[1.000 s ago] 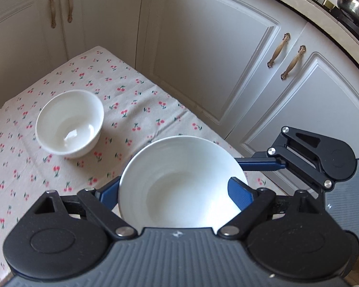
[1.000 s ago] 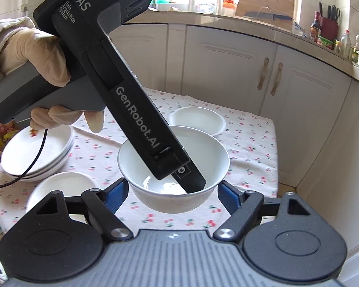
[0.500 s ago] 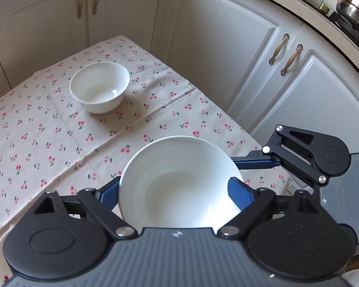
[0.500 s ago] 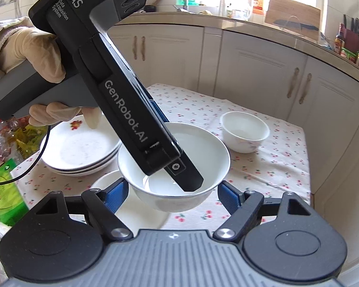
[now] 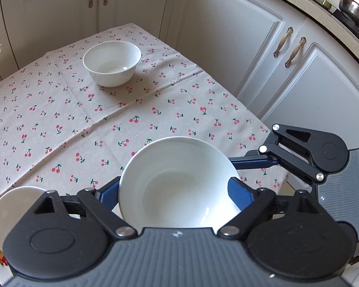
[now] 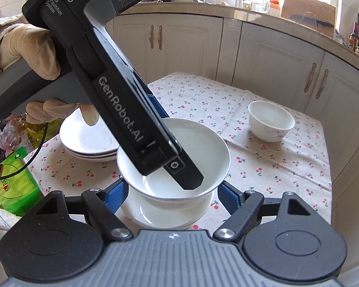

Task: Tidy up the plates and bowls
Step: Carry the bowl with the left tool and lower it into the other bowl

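We are in a kitchen with white cupboards point(image 5: 227, 55). The surface point(image 5: 59, 119) has a cherry cloth on it. Our left hand-held gripper point(image 5: 177, 191) has its blue pads pressed on both sides of a white bowl point(image 5: 177, 186), up off the cloth. Our right hand-held gripper point(image 6: 172, 191) sits on each side of that bowl too, but we cannot tell if it grips. A small bowl point(image 5: 112, 62) stands far off. Plates point(image 6: 88, 141) are stacked near the gloved hand point(image 6: 36, 52).
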### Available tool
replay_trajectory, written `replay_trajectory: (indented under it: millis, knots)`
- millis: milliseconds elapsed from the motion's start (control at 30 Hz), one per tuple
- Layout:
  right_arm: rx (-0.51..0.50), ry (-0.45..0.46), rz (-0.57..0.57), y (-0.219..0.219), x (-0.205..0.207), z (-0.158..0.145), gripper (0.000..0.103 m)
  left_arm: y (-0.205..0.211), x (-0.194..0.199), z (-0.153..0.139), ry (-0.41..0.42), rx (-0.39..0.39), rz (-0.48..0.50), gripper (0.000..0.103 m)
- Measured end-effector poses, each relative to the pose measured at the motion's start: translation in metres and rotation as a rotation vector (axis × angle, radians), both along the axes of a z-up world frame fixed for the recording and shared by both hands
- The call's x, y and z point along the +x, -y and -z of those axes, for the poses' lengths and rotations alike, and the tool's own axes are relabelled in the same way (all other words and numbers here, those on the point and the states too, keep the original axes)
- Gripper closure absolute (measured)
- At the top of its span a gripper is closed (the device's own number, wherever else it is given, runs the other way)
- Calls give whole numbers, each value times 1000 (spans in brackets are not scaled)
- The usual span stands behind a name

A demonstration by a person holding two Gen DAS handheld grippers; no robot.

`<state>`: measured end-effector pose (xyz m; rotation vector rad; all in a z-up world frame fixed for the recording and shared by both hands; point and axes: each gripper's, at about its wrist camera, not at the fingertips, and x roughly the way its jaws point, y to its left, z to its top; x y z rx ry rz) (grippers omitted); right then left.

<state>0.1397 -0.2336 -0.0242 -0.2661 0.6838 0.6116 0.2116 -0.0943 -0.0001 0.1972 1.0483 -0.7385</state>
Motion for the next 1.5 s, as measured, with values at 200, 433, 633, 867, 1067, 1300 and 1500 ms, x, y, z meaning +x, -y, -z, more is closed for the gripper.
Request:
replay_trajectory:
  millis: [200, 433, 633, 867, 1067, 1300, 1500]
  knots:
    - [-9, -24, -1, -3, -1, 8, 18, -2, -3, 9, -10, -3, 6, 12]
    - [-13, -51, 7, -3, 0, 15, 18, 2, -2, 15, -15, 8, 21, 12]
    - [-7, -63, 7, -4, 1, 17, 18, 3, -2, 18, -16, 20, 25, 12]
    - [-14, -69, 6, -5, 1, 17, 18, 3, -2, 21, -18, 23, 27, 12]
    - [-22, -71, 6, -6, 2, 18, 18, 3, -2, 21, -14, 24, 35, 12]
    - [-24, -69, 0, -5, 2, 19, 17, 0, -1, 23, -5, 27, 28, 11]
    - [1, -56, 0, -1, -2, 14, 11, -6, -3, 16, 14, -5, 26, 10]
